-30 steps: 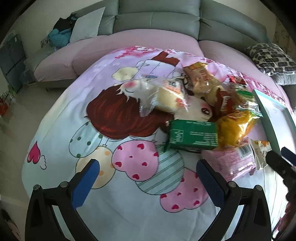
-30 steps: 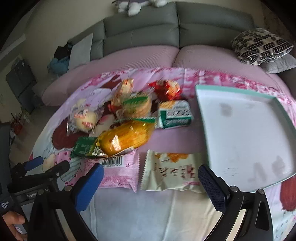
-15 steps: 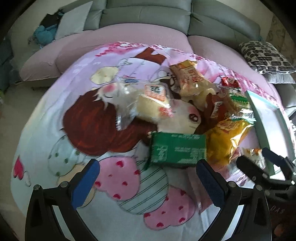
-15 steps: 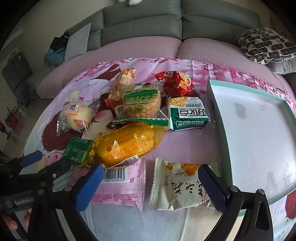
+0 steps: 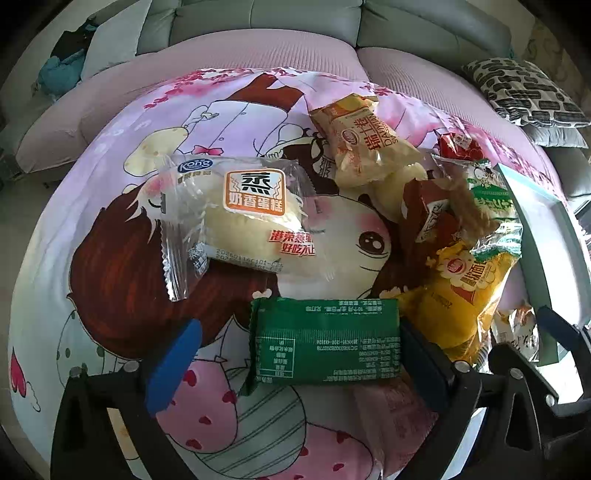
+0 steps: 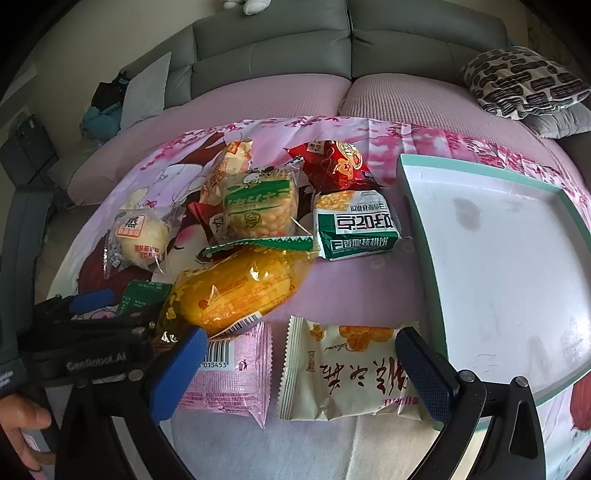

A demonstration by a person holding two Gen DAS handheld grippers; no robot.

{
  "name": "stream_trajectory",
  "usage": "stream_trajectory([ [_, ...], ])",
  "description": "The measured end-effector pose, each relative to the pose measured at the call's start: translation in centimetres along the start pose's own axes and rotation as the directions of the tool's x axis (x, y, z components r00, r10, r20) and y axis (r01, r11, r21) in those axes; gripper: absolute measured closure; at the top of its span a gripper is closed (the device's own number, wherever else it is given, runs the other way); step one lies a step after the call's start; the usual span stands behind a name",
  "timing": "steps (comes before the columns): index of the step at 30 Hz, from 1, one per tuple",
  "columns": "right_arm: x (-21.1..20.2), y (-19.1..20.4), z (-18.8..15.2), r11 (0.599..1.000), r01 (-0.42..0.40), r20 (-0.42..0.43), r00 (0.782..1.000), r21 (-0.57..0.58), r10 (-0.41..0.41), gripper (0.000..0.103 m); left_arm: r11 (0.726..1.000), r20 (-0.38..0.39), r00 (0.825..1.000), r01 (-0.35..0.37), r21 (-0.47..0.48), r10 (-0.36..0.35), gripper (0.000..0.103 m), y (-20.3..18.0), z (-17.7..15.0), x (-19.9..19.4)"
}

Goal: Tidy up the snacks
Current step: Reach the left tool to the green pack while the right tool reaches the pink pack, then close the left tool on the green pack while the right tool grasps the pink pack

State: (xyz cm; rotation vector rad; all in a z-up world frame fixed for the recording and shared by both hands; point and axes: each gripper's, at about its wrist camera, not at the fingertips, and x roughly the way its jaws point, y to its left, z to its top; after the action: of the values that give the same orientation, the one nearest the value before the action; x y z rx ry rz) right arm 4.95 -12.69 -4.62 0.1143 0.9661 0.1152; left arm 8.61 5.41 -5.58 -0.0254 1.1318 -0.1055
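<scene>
— Left wrist view first: grey sofa (image 5: pixel 332 26) far off, cartoon-print sheet (image 5: pixel 110 229) underneath everything; left gripper (image 5: pixel 295 362) spread wide, jaws just now narrowing a little, green packet (image 5: pixel 325 341) lying flat between them; far pad apart from it, right pad close against its edge, contact not clear.

— Noted; around the packet?

— Steamed cake in clear wrap (image 5: pixel 243 218) farther and left; yellow bag (image 5: pixel 458 291) just right, overlapping the packet's right corner; teal-rimmed tray (image 5: pixel 535 229) at far right edge; right gripper's arm visible low right.

— Handling of the green one?

— Probably light, flat, fairly stiff inside a slick foil skin; best taken across the short sides, mid-length, clear of the crimped ends; likely to slide on the sheet if nudged from one side only.

— Right wrist view?

— Same sofa behind, patterned cushion (image 6: pixel 521 81) far right; right gripper (image 6: pixel 295 369) wide apart too, nothing pinched; cream pastry packet (image 6: pixel 347 373) between the pads without contact, pink packet (image 6: pixel 229 376) just left of it under the left pad; tray (image 6: pixel 417 229) bare inside, right of the pile.

— And the cream packet?

— Soft, puffy, crushable by the look; gentle squeeze across the middle advisable.
</scene>
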Motion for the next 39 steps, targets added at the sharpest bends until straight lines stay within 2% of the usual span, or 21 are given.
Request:
stream_trajectory([
  [6, 0.0, 0.4, -0.2, 1.0, -0.002, -0.002, 1.0, -0.013, 0.002, 0.0, 0.999, 0.005, 0.999, 0.032, -0.01, -0.032, 0.03, 0.2, -0.3, -0.3],
  [14, -0.2, 1.9, -0.7, 0.998, -0.016, 0.003, 1.0, -0.069, 0.016, 0.0, 0.996, 0.018, 0.999, 0.037, -0.076, -0.035, 0.032, 2.4, -1.3, -1.0],
  [21, 0.0, 3.7, -1.3, 0.992, -0.038, -0.012, 0.999, -0.119, 0.037, 0.0, 0.991, 0.015, 1.0, 0.006, -0.133, -0.004, 0.032, 4.4, -3.9, -2.3],
  [33, 0.2, 6.8, -2.7, 0.978, -0.113, -0.052, 0.993, -0.176, 0.105, 0.0, 0.986, 0.017, 1.0, 0.001, -0.17, 0.002, 0.032, 5.9, -5.5, -3.6],
  [39, 1.0, 8.0, -3.4, 0.971, -0.075, -0.071, 0.996, -0.228, 0.06, 0.0, 0.986, 0.016, 1.0, 0.001, -0.168, 0.002, 0.032, 6.0, -5.4, -3.5],
])
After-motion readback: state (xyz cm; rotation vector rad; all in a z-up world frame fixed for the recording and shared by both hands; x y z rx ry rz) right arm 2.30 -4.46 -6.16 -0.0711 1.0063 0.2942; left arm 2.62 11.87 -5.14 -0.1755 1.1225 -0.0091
